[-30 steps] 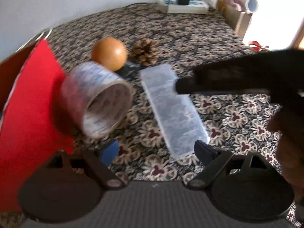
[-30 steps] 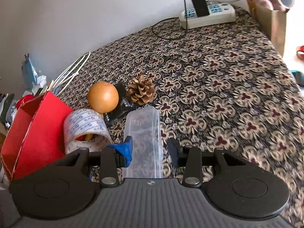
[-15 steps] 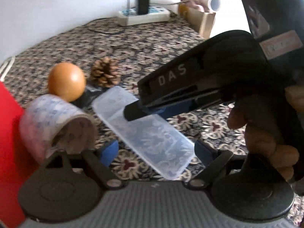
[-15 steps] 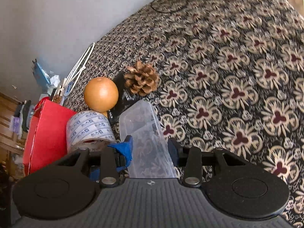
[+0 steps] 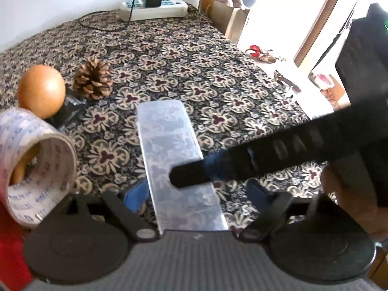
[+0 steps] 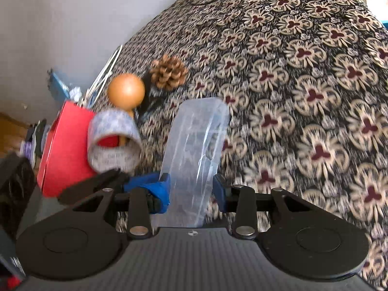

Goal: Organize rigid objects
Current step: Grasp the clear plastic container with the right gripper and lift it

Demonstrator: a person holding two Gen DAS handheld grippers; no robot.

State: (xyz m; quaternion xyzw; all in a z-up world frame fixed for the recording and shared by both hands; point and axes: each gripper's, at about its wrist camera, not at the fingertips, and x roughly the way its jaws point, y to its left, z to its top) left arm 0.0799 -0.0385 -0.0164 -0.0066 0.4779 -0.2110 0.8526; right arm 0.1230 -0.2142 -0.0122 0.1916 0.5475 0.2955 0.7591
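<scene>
Left wrist view, from its left edge: a red box (image 5: 9,242) fills the lower corner, and a roll of tape (image 5: 36,165) leans against it with its open end toward the camera. Behind the roll sits an orange ball (image 5: 41,89) on a small black packet (image 5: 68,111), with a pine cone (image 5: 93,78) just beside them on the patterned tablecloth (image 5: 218,77). A long clear plastic box (image 5: 174,160) lies lengthwise in the middle of the cloth, running from near the pine cone down to the camera. The left gripper (image 5: 196,194) straddles its near end; its jaws stand wide and are closing, the left blue pad close against the box's side and the right pad clear of it, so it has no hold yet. The right gripper (image 5: 194,174) reaches in from the right edge across the box, a hand (image 5: 351,194) behind it. A power strip (image 5: 155,9) lies at the far edge of the cloth.

In the right wrist view, the red box (image 6: 65,150) and tape roll (image 6: 114,140) are at left near the cloth's edge, the ball (image 6: 126,91) and pine cone (image 6: 168,72) beyond. The clear box (image 6: 196,152) sits between the right gripper's (image 6: 191,189) blue pads, which are closing and appear to touch both its sides; I cannot tell how firmly.
</scene>
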